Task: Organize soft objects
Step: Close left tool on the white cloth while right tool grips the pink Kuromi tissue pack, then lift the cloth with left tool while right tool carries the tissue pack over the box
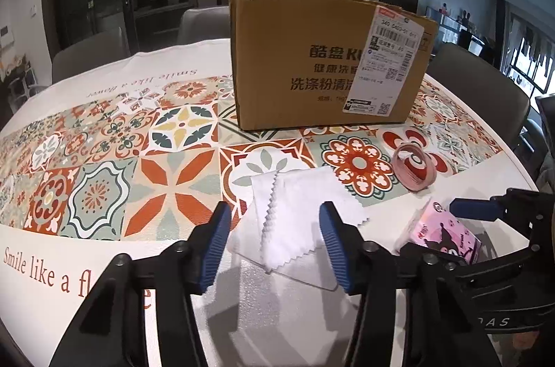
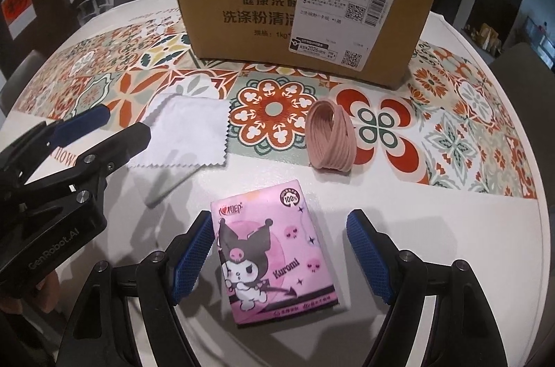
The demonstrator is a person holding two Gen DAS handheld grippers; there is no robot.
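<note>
A white zigzag-edged cloth [image 1: 291,193] [image 2: 184,131] lies flat on the table, partly folded over itself. My left gripper [image 1: 274,218] [image 2: 114,124] stands open just above it, a blue pad on either side and neither pressing on it. A pink Kuromi tissue pack [image 2: 270,259] [image 1: 440,235] lies near the table's front edge. My right gripper [image 2: 281,221] [image 1: 447,228] is open around it; the left pad is close to the pack's edge and the right pad stands well apart. A coiled pink elastic band [image 2: 331,138] [image 1: 414,167] sits beyond the pack.
An open brown cardboard box [image 1: 312,61] [image 2: 277,2] with a shipping label stands at the back of the round table, which has a patterned tile cover [image 1: 104,131] [image 2: 451,124]. Grey chairs [image 1: 478,89] surround the table. The two grippers are close side by side.
</note>
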